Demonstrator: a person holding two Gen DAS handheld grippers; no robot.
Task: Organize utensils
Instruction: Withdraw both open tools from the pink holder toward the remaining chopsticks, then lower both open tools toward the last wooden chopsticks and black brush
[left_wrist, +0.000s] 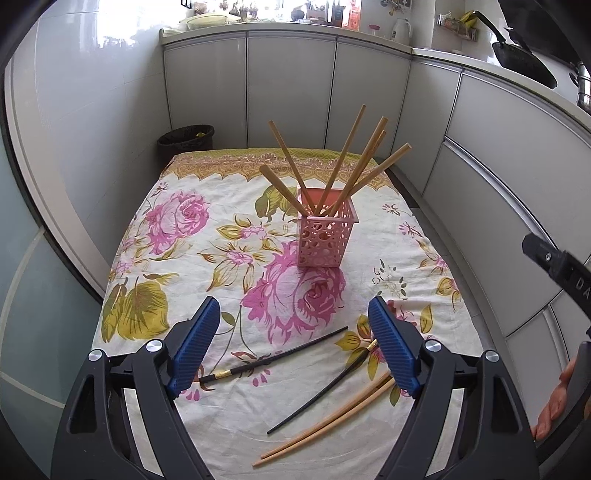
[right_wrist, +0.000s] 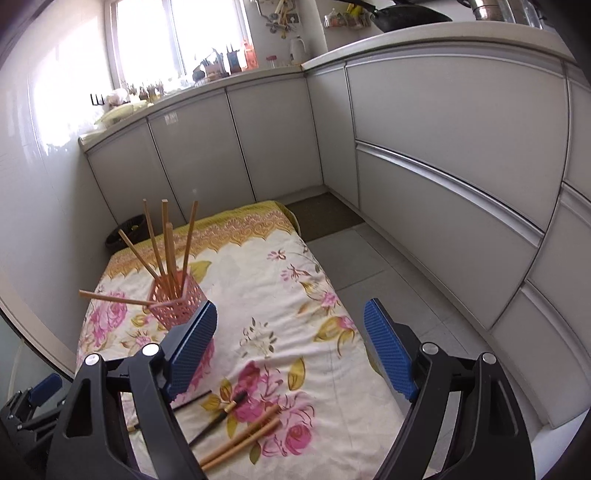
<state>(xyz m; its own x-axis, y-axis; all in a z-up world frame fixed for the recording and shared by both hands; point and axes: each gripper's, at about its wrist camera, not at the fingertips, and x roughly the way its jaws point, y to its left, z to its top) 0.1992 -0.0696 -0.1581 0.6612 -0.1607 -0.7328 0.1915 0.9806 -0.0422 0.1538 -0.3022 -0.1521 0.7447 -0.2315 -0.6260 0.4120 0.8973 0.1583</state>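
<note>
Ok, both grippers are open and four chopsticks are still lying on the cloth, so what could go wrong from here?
1. The pink holder looks light, with wooden chopsticks fanned far out; bumping one could tip it.
2. The black chopsticks and the wooden pair lie close together and flat on the soft cloth; a gripper may catch two, or pinch fabric.

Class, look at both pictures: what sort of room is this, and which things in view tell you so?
Most likely a home kitchen: grey cabinets under a worktop, a black pan on the counter, and a pink chopstick holder on a floral-clothed table.
</note>
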